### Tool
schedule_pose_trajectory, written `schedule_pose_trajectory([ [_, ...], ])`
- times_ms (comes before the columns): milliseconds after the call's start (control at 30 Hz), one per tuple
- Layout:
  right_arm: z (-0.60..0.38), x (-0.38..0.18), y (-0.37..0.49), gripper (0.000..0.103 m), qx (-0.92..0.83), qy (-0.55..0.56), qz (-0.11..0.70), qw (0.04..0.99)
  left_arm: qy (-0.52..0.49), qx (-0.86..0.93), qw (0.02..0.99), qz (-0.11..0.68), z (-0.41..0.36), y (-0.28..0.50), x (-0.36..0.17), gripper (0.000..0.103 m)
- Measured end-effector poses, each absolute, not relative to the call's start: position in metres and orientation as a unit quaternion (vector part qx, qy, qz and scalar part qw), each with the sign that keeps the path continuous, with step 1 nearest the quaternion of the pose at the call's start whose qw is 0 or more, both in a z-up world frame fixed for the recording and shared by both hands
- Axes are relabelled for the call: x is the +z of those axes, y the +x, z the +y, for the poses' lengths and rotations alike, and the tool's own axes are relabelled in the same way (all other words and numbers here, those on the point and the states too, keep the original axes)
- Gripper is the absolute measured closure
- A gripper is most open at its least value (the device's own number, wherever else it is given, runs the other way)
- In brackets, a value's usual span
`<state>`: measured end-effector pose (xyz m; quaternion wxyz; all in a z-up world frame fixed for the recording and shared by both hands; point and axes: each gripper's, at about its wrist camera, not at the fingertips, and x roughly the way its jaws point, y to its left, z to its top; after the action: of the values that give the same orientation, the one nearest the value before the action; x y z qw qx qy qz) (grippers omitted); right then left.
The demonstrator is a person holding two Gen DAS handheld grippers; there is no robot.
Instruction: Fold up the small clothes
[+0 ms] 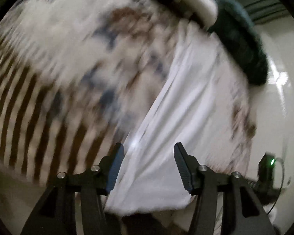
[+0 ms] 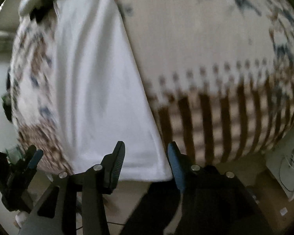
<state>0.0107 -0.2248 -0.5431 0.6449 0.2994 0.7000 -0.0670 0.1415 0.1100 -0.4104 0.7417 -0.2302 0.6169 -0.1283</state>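
A small white garment (image 1: 178, 105) lies spread over a patterned cloth with brown stripes (image 1: 29, 121); both views are motion-blurred. My left gripper (image 1: 149, 152) is open, its jaws apart over the garment's near end. In the right wrist view the same white garment (image 2: 92, 90) runs from top to bottom beside the striped cloth (image 2: 221, 121). My right gripper (image 2: 146, 152) is open, jaws apart over the garment's near hem. The left gripper (image 2: 33, 156) shows at the lower left of that view, and the right gripper's dark body (image 1: 241, 45) shows at the upper right of the left view.
The patterned cloth covers a rounded surface that drops away at its edges. A pale floor (image 1: 274, 117) lies to the right, with a dark device with a green light (image 1: 268, 166). A cardboard box and white wire rack (image 2: 288, 176) sit at lower right.
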Motion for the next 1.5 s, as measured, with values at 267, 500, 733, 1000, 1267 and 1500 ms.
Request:
schedule_pose_trajectory([
  [267, -0.283, -0.528, 0.15, 0.055, -0.071, 0.342, 0.626, 0.697, -0.222, -0.156, 0.771, 0.577, 0.031, 0.336, -0.416, 0.052],
  [500, -0.348, -0.565, 0.26, 0.055, -0.054, 0.369, 0.617, 0.693, -0.159, -0.154, 0.761, 0.61, -0.041, 0.452, -0.474, 0.052],
  [733, -0.364, -0.599, 0.323, 0.055, -0.037, 0.338, 0.64, 0.689, -0.112, -0.148, 0.79, 0.584, -0.053, 0.478, -0.492, 0.1],
  [1000, -0.363, -0.619, 0.334, 0.055, -0.04, 0.327, 0.665, 0.671, -0.145, -0.141, 0.765, 0.611, -0.009, 0.493, -0.509, 0.099],
  [1267, -0.366, -0.599, 0.357, 0.041, -0.014, 0.344, 0.647, 0.68, -0.208, -0.181, 0.746, 0.607, 0.009, 0.5, -0.493, 0.036],
  [1500, -0.359, -0.618, 0.451, 0.035, 0.049, 0.342, 0.627, 0.698, -0.193, -0.185, 0.736, 0.622, -0.001, 0.521, -0.531, 0.035],
])
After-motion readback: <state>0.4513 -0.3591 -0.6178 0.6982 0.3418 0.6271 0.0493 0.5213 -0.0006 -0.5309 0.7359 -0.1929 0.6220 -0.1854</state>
